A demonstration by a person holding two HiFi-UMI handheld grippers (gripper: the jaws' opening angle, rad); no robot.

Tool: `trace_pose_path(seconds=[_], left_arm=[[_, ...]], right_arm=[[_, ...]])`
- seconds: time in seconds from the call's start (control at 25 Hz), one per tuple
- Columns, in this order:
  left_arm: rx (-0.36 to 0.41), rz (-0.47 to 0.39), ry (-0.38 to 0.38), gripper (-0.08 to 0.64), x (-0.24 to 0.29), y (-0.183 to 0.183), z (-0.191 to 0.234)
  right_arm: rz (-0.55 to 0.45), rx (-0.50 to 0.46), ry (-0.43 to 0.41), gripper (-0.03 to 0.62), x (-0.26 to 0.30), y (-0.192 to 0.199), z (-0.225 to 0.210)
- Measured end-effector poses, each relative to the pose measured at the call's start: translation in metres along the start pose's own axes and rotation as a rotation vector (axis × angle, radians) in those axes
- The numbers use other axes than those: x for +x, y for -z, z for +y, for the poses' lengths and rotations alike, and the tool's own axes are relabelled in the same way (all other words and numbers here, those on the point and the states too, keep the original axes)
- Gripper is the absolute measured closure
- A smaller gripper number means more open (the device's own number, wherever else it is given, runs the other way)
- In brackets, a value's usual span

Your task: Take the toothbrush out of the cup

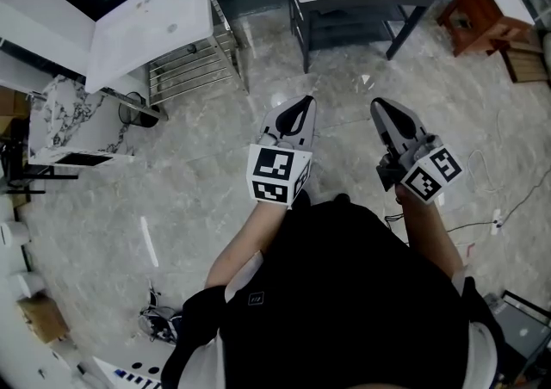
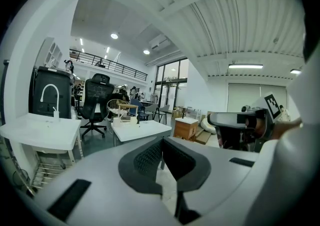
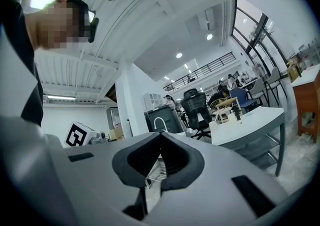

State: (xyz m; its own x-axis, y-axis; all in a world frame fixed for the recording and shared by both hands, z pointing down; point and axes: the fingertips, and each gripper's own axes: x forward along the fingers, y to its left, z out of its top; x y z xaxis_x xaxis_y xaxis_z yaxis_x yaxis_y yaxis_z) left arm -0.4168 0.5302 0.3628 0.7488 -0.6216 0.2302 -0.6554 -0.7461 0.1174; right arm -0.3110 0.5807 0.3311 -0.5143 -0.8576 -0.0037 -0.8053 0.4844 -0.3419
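Mid-frame, the grey-and-white left gripper (image 1: 300,105) and right gripper (image 1: 382,108) are closed and empty; meeting the unseen cup so could topple it.

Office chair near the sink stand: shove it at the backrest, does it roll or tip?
Probably rolls: the office chair stands on a spread star base, likely castered, and the floor looks hard and glossy. Tipping seems unlikely, since that base is wide. A push high on the backrest may swivel it rather than move it straight.
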Motion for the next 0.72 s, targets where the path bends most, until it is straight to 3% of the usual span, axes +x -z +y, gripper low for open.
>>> trace_pose_path(seconds=[0.36,0.72], left_arm=[[-0.03,0.015,0.067,0.545,0.014,0.013,0.023],[-0.026,0.05,0.066,0.545,0.091,0.008,0.029]], right_arm=[[0.012,0.029,0.064,0.565,0.024,0.012,-0.004],[-0.006,0.081,0.101,0.565,0.032,-0.002,-0.088]])
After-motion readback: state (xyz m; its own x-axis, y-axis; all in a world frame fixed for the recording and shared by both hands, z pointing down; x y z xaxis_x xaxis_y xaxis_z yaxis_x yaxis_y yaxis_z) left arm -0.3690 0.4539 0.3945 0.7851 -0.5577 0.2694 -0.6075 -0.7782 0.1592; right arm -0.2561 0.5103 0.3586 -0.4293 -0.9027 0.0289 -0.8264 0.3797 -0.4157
